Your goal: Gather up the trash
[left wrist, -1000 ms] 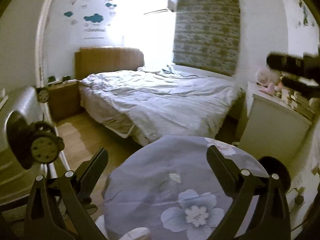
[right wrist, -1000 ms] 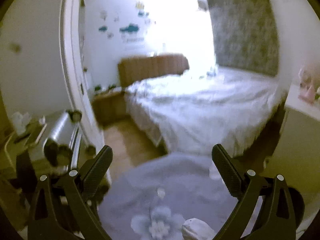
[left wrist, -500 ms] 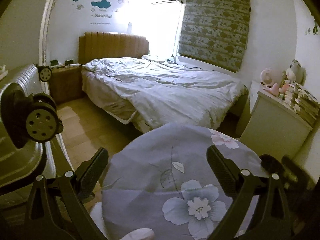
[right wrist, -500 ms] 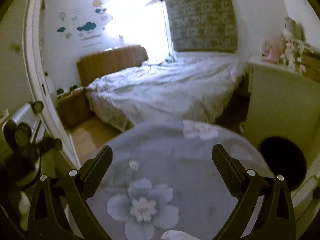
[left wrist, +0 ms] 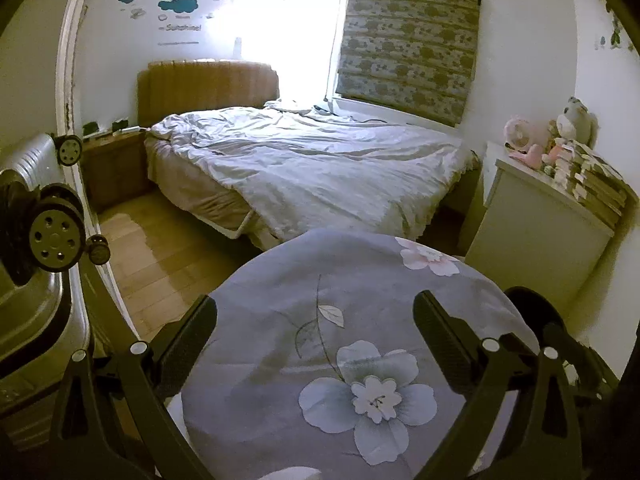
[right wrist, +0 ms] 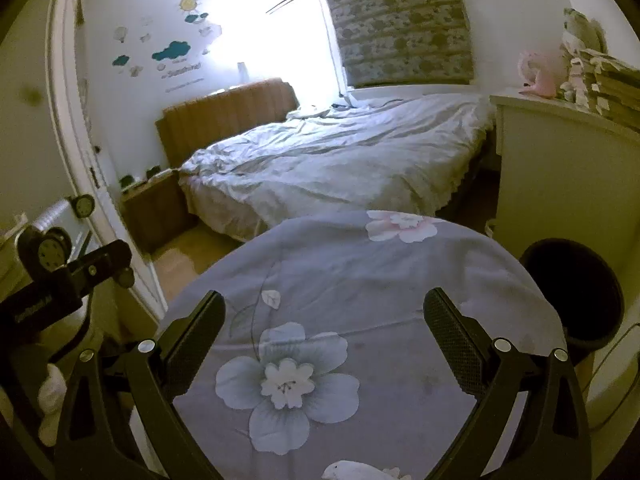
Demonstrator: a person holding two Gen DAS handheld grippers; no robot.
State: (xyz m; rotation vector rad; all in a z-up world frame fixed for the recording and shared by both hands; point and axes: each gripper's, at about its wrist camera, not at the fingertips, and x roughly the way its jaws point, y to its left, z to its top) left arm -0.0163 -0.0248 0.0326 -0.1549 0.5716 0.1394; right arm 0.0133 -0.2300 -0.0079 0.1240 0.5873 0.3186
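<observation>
Both tools hover over the round table under a grey-lilac cloth printed with pale flowers (left wrist: 360, 320). Left gripper (left wrist: 316, 332): jaws spread wide, nothing between them. Right gripper (right wrist: 324, 330): likewise splayed, nothing held.

Trash: a crumpled white paper wad (right wrist: 352, 470) lies on the cloth at the near table edge, below the right gripper, apart from both fingers. In the left wrist view a white scrap (left wrist: 292, 474) shows at the bottom edge (cannot tell whether it is the same wad).

A dark round waste bin (right wrist: 576, 292) stands on the floor just beside the table, to the right, against the white cabinet (right wrist: 560, 184). The cabinet top carries stacked books (left wrist: 600, 188) and a pink plush toy (left wrist: 524, 144).

Beyond the table: bed with rumpled white duvet (left wrist: 320, 168), tan ribbed headboard (left wrist: 208, 88), wooden nightstand (left wrist: 116, 164). A silver ribbed suitcase (left wrist: 28, 160) stands at far left, wheels facing us.
</observation>
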